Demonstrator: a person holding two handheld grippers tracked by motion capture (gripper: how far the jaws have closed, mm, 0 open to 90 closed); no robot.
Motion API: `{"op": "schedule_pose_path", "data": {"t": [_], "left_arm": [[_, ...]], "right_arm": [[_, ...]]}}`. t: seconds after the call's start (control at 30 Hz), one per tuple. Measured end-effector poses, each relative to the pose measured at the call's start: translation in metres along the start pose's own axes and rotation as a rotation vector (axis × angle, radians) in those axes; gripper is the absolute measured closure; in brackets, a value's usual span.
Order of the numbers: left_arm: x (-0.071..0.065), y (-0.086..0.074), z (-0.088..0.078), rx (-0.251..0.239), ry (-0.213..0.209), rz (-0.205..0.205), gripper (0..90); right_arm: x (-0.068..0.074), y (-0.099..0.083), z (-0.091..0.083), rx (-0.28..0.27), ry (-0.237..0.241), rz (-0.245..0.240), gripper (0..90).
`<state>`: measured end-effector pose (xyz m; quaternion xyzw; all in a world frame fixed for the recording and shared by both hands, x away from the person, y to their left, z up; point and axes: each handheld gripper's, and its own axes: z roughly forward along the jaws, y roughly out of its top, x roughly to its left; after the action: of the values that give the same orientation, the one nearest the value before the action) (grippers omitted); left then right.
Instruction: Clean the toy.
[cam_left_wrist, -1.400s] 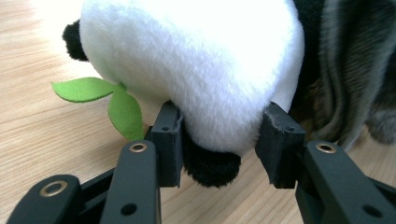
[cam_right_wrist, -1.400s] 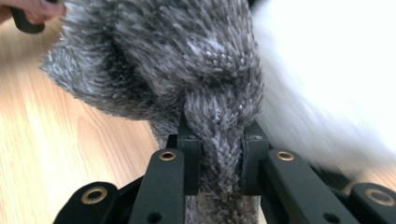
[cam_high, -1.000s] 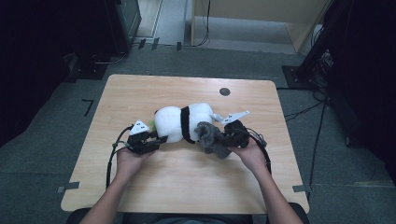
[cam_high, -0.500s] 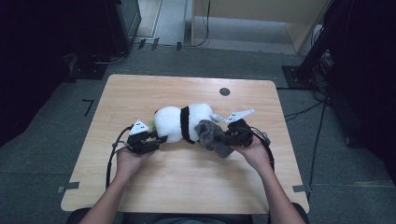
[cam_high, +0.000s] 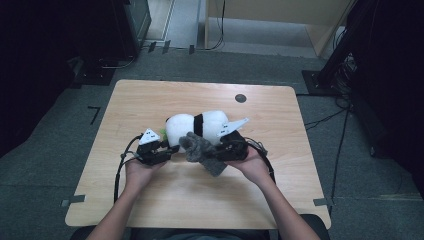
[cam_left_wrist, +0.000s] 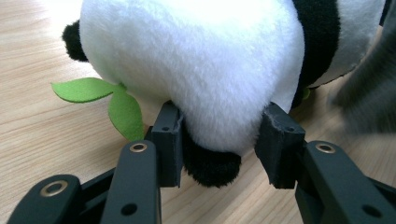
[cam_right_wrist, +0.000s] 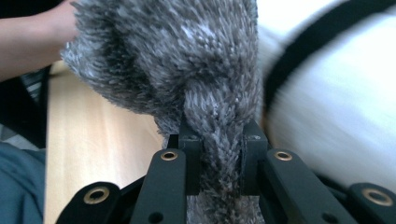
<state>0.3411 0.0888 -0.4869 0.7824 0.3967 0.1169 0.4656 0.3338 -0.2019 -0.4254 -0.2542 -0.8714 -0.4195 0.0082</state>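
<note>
Across a pale wooden table (cam_high: 150, 100), we are pinching the panda plush (cam_left_wrist: 196, 60) in our left gripper (cam_left_wrist: 219, 144) while our right gripper (cam_right_wrist: 218, 154), clamping the grey fuzzy cloth (cam_right_wrist: 187, 60), is bringing it alongside; the panda is not yet covered.

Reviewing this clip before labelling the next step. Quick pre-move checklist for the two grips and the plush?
1. Left gripper clamped on the panda plush: ok, both pads press its lower end.
2. Right gripper clamped on the grey furry cloth: ok, a bunched fold sits between the pads.
3. Cloth lifted off the table: cannot tell.
4. Plush resting on the table: ok.
5. Green leaf outside the left jaws: ok.
</note>
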Motion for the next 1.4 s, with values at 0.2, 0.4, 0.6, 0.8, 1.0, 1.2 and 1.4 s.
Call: {"op": "schedule_pose_path", "data": {"t": [0.2,0.4,0.6,0.8,1.0,1.2,1.4], "left_arm": [[-0.002,-0.001,0.0,-0.003,0.009,0.0,56.0],[-0.004,-0.002,0.0,-0.001,0.017,0.009,55.9],[-0.005,-0.002,0.0,0.0,0.02,0.008,55.9],[-0.004,-0.002,0.0,0.002,0.017,0.008,55.9],[-0.003,-0.001,0.0,0.009,0.014,0.007,55.9],[-0.003,0.0,0.0,0.012,0.009,0.008,56.0],[-0.003,0.002,0.0,0.023,0.002,0.021,56.0]], "right_arm": [[0.011,0.014,0.032,0.027,0.043,-0.032,77.4],[0.009,0.023,0.058,0.042,-0.007,-0.023,77.2],[0.008,0.021,0.068,0.048,-0.056,-0.043,76.3],[0.002,0.018,0.065,0.029,-0.096,-0.028,76.8],[0.0,0.015,0.057,0.034,-0.117,-0.014,77.4],[-0.009,0.004,0.036,0.026,-0.152,0.032,77.6],[-0.016,-0.009,0.017,0.006,-0.145,0.078,77.5]]}}
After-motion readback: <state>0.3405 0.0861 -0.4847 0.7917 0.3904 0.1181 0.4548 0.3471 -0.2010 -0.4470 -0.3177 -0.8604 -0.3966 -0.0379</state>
